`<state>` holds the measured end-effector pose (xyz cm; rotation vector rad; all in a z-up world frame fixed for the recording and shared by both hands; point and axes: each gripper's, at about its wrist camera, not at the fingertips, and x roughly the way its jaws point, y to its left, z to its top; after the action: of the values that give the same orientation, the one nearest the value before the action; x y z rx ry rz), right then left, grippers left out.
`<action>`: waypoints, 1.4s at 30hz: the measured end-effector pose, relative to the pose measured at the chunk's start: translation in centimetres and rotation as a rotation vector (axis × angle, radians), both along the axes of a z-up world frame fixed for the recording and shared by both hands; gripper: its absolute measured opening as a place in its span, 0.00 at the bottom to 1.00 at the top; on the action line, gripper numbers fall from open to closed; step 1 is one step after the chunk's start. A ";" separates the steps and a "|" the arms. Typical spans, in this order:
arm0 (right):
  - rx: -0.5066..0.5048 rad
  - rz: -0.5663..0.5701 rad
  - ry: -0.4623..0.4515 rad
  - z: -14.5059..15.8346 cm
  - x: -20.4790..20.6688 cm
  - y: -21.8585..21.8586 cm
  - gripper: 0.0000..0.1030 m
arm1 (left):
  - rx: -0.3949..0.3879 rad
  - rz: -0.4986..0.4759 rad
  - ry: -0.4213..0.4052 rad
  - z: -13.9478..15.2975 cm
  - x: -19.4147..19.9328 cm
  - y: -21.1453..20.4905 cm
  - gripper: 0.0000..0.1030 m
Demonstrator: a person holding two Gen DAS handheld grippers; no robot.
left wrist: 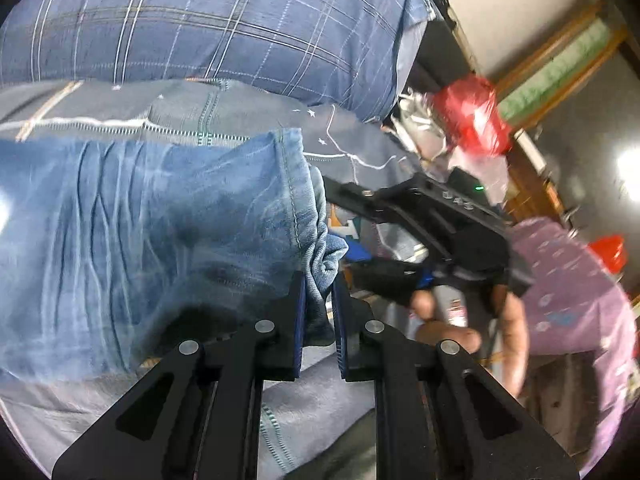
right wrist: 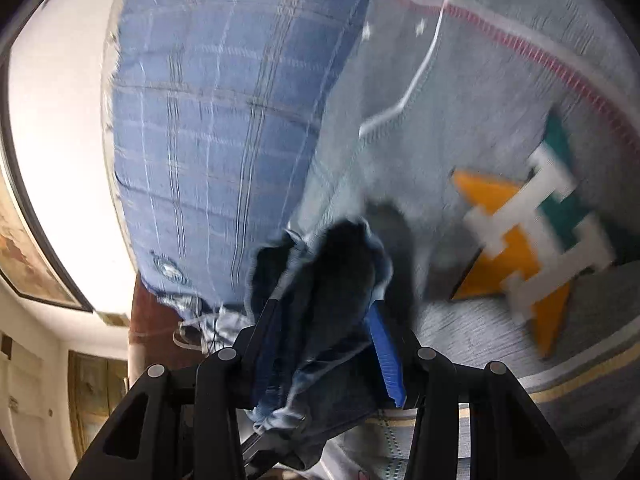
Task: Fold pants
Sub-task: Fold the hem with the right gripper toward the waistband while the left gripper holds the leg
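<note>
The pants are faded blue jeans (left wrist: 160, 232). In the left wrist view a leg stretches left from my left gripper (left wrist: 319, 292), which is shut on the bunched hem. The stitched hem edge runs up from the fingers. My right gripper, held in a hand, shows at the right of that view (left wrist: 384, 276), close to the same hem. In the right wrist view my right gripper (right wrist: 324, 316) is shut on a dark bunch of the jeans (right wrist: 336, 280), held above the bed.
A grey bedspread (right wrist: 460, 80) with an orange and teal star patch (right wrist: 520, 240) lies below. A blue checked pillow (left wrist: 200, 20) lies behind. A red bag (left wrist: 472, 116) and purple cloth (left wrist: 572, 288) are at the right.
</note>
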<state>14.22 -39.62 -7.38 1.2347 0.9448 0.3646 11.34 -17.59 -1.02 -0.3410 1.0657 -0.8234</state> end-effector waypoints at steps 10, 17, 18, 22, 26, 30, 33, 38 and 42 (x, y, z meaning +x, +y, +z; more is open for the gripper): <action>0.183 -0.026 -0.034 -0.9 0.7 0.6 0.43 | -0.117 0.013 0.067 0.5 0.2 2.8 0.11; 0.157 -0.028 -0.086 0.3 -2.4 1.5 0.51 | -0.127 0.095 0.039 1.0 1.3 5.3 0.11; 0.148 -0.007 -0.074 0.1 -2.1 2.3 0.51 | -0.126 0.110 0.037 1.0 1.4 5.7 0.11; 0.128 0.024 -0.060 0.1 -1.6 3.7 0.51 | -0.132 0.144 0.036 1.1 1.7 6.4 0.11; 0.113 0.019 -0.088 0.8 -0.6 4.4 0.52 | -0.105 0.086 0.042 1.1 1.4 5.2 0.11; 0.085 0.042 -0.123 2.2 0.8 4.9 0.52 | -0.077 0.045 0.043 0.6 0.5 3.7 0.11; -0.053 0.028 -0.160 4.2 1.7 5.0 0.52 | -0.067 0.027 0.054 -0.1 0.2 3.0 0.11; -0.252 0.082 -0.192 5.7 2.6 6.4 0.24 | -0.089 0.028 0.061 -0.1 0.2 3.3 0.11; -0.254 0.122 -0.266 8.8 2.9 8.4 0.18 | -0.177 0.047 0.050 1.8 0.0 5.8 0.11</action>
<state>17.10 -31.25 1.44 0.8746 0.8103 0.4770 11.36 -11.76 0.75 -0.5363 1.0304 -0.8730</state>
